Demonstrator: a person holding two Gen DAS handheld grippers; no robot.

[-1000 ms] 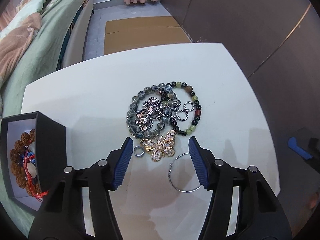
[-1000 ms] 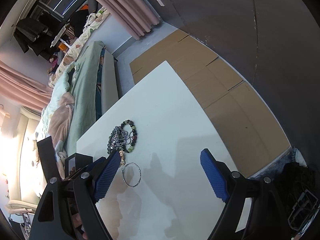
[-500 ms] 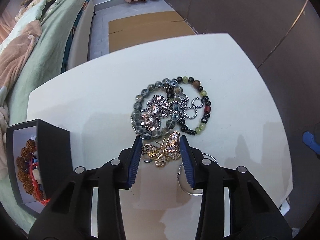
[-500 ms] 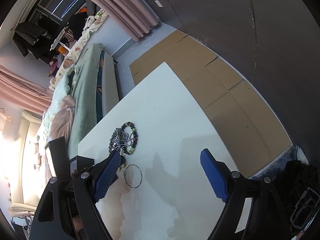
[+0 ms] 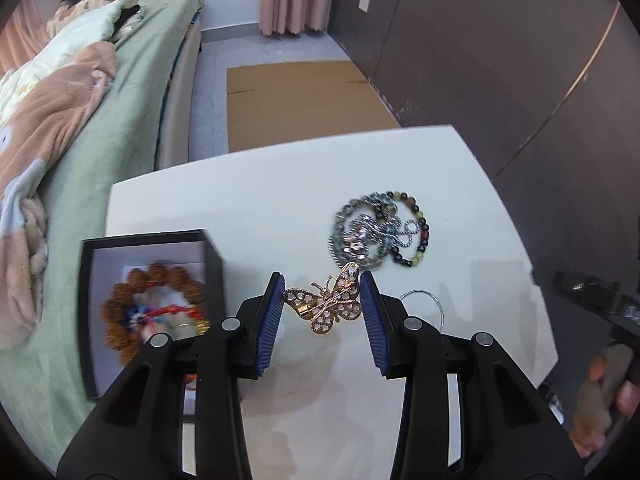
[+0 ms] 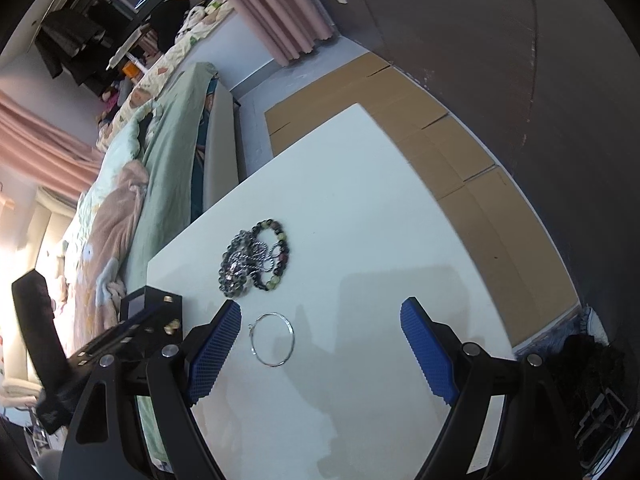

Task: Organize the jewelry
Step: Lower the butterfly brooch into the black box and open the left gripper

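- The left gripper [image 5: 322, 304] points steeply down over the white table [image 5: 248, 208]. Its blue pads pinch a gold butterfly brooch [image 5: 326, 304] by the two wing ends, and the brooch hangs between them above the table top, not lying on it.
- The left jaws have just been closing, with the brooch between them.
- The right gripper [image 6: 320, 344] also points down at the table, and its blue pads are spread wide with nothing between them.
- In the left wrist view a part of a person's hand [image 5: 604, 396] shows at the lower right edge, blurred, on a dark handle.
- I cannot read any brand, label or writing on the things.
- A black box [image 5: 148, 312] stands open at the left edge of the table, just beside the left gripper. Inside it lies a ring of brown beads [image 5: 152, 312] with something red and blue; this part is blurred.
- A pile of bead bracelets and silver chain [image 6: 254, 258] lies on the table beyond the grippers, apart from the brooch.
- A thin silver hoop [image 6: 272, 340] lies flat on the table near the left pad of the right gripper, not touching it.
- A bed with a green cover [image 5: 92, 128] stands beside the table, and flat cardboard [image 6: 460, 168] lies on the floor behind.
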